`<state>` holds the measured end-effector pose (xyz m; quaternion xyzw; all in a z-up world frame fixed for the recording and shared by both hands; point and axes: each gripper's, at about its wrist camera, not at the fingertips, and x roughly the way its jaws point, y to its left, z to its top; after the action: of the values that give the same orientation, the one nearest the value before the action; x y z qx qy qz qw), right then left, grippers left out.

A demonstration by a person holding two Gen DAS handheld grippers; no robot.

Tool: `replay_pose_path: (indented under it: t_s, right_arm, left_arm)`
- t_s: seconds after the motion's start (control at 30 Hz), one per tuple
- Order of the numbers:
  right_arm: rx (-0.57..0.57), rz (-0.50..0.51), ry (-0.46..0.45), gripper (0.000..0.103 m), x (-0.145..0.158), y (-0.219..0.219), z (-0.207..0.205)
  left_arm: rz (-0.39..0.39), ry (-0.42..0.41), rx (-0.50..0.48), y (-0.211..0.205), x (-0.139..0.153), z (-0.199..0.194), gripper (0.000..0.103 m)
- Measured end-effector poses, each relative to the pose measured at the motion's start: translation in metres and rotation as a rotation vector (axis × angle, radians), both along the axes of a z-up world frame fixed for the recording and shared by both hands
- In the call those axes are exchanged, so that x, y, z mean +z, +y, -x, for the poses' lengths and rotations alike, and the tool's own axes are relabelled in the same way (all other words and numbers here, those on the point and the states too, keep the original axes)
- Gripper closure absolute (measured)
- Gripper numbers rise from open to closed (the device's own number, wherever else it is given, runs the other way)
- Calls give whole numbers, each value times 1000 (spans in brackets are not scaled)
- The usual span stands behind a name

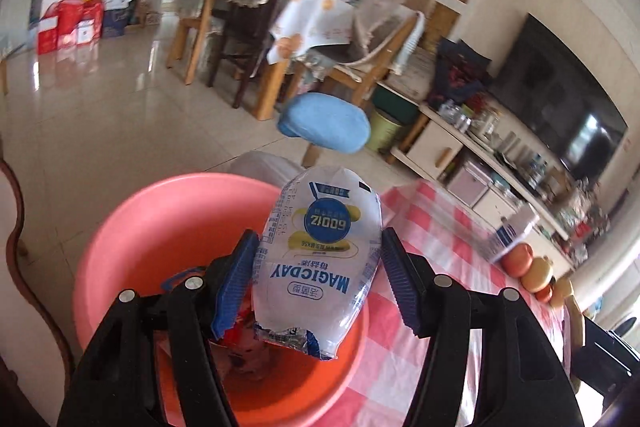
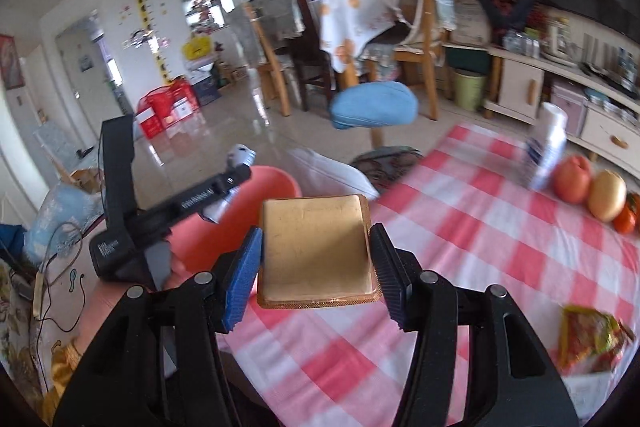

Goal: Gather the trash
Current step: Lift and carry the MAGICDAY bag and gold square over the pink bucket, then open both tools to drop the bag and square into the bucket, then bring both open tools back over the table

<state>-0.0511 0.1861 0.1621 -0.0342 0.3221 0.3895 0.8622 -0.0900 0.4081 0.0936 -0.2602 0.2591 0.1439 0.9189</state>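
While my left hand-held gripper [image 1: 318,277] clenched a MAGICDAY wrapper [image 1: 318,267] above the pink basin [image 1: 160,227], my right hand-held gripper [image 2: 316,263] gripped a gold packet [image 2: 316,247] over the checked bench [image 2: 480,227]; releasing it early risked missing the basin.

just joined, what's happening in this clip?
A person is clearing trash off a table with a red-checked cloth, one handheld gripper in each hand. The left gripper is shut on a white Magicday wrapper and holds it over a pink basin, which already has some wrappers in it. The right gripper is shut on a gold foil packet. An orange snack wrapper lies on the cloth.
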Motion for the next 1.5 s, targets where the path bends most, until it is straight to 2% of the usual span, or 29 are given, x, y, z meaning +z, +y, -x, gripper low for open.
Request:
replay_pose_path:
  t_s: [0.2, 0.37, 0.4, 0.43, 0.47, 0.53, 0.67, 0.77, 0.83, 0.93, 1.0, 1.17, 1.37, 1.5]
  right_arm:
    - [80, 9, 14, 47, 0, 67, -18]
    - [106, 15, 61, 45, -10, 109, -34]
    - [105, 21, 71, 44, -14, 113, -36]
    - [101, 14, 88, 35, -17, 117, -39]
    - [92, -7, 97, 30, -19, 116, -41]
    - [74, -44, 113, 22, -21, 110, -41]
    - [23, -94, 116, 16, -22, 85, -38]
    - [-26, -108, 96, 10, -21, 62, -32]
    - [-56, -114, 88, 9, -22, 47, -28]
    - [-93, -96, 80, 8, -26, 29, -22]
    - [-109, -79, 68, 7, -29, 17, -19]
    - [-143, -37, 42, 7, -36, -9, -7]
    - [-194, -3, 7, 4, -41, -40, 9]
    - [-234, -12, -1, 4, -40, -63, 17]
  left_arm:
    - [145, 16, 76, 46, -21, 4, 40]
    - [194, 52, 138, 65, -37, 4, 39]
    - [201, 67, 149, 68, -40, 3, 39]
    - [206, 87, 157, 70, -44, 1, 38]
    - [205, 96, 153, 70, -45, -1, 37]
    - [197, 101, 145, 68, -46, -4, 35]
    - [184, 101, 148, 66, -47, -5, 31]
    - [153, 75, 144, 59, -43, -5, 20]
    - [132, 28, 138, 52, -38, -2, 18]
    - [118, -44, 129, 42, -32, 2, 10]
    - [102, -99, 92, 32, -28, 2, 7]
    - [44, -179, 2, 6, -19, -3, 7]
    - [25, -174, -84, -20, -13, -10, 7]
    - [-42, -202, -132, -43, -5, -9, 7]
